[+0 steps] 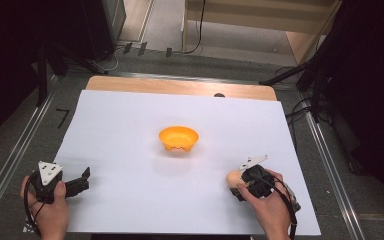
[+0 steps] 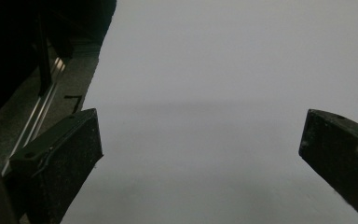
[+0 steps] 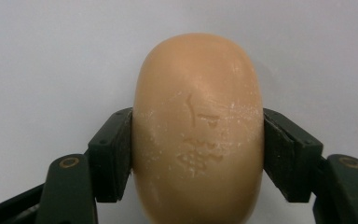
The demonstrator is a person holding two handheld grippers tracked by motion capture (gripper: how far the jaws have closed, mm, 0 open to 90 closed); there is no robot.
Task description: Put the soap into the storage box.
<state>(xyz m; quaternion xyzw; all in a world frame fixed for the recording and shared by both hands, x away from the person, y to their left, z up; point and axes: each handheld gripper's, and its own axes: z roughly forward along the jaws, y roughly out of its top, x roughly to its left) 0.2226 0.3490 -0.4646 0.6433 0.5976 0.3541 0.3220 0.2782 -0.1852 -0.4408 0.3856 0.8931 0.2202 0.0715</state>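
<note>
**Right gripper pinches the soap; bowl stands apart mid-sheet**

Centrally on the white sheet (image 1: pixel 130 130) sits an orange bowl (image 1: pixel 179 138), well apart from both hands, with bare paper all round it. Nothing lies between the bowl and the right gripper (image 1: pixel 240 182), which is at the sheet's near right part, its jaws pressed on a tan soap bar (image 1: pixel 233 177). From above, the hand (image 1: pixel 267 202) and gripper body cover most of the bar. The right gripper view shows what that hides: the soap (image 3: pixel 198 126) squeezed at both sides by the pads (image 3: pixel 114 151), its face scuffed and stamped. The left gripper (image 1: pixel 82 180) rests at the sheet's near left edge; its own view shows jaws spread wide over bare paper (image 2: pixel 214 70).
</note>
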